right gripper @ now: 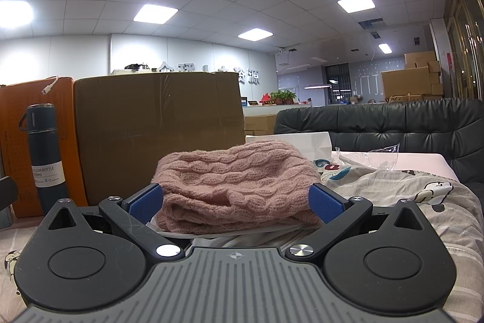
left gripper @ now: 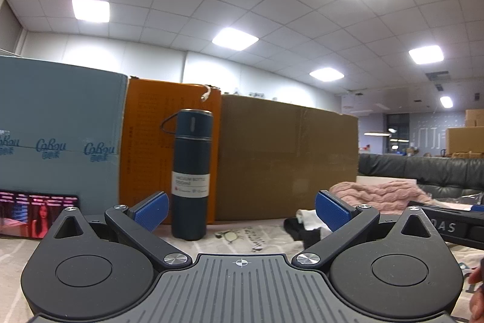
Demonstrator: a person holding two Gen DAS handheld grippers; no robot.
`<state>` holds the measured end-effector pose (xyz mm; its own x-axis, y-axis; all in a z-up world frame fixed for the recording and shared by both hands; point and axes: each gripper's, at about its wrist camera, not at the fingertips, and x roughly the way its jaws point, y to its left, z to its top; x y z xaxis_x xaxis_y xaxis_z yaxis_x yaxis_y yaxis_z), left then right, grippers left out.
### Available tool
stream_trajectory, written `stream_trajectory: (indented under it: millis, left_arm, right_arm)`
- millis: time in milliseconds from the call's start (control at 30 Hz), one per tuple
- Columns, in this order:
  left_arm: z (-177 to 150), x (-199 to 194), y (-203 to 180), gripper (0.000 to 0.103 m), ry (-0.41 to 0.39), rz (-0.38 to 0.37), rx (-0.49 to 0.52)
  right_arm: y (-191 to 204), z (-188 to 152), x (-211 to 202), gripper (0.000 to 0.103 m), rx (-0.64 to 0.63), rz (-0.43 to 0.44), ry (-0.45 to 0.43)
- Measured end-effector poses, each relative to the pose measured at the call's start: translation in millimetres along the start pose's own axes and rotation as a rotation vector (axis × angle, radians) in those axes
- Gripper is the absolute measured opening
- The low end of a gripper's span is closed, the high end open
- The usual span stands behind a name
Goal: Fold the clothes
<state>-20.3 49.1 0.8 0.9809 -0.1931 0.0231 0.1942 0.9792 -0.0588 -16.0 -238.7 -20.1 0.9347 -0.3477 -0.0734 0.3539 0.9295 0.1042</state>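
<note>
The blue box (left gripper: 57,129) and the phone screen (left gripper: 36,212) are cut off at the left edge, and the print on the orange box (left gripper: 145,147) is too small to read.

Printed sheet (right gripper: 393,189) carries pink knit sweater (right gripper: 236,171), flask (left gripper: 191,171), boxes (left gripper: 287,159).

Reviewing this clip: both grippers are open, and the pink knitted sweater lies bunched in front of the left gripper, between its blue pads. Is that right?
Not quite. The pink knitted sweater lies bunched in front of the right gripper, as the right wrist view shows. The left gripper faces a dark blue vacuum bottle. Both grippers are indeed open.
</note>
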Motion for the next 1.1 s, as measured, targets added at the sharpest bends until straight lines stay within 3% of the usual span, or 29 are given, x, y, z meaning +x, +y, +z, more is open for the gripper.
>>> stream_trajectory:
  millis: [1100]
  left_arm:
    - [0.8,2.9,-1.1,0.103,0.016,0.033,0.005]
  right_arm:
    - [0.4,0.5,0.6,0.103,-0.001,0.002,0.004]
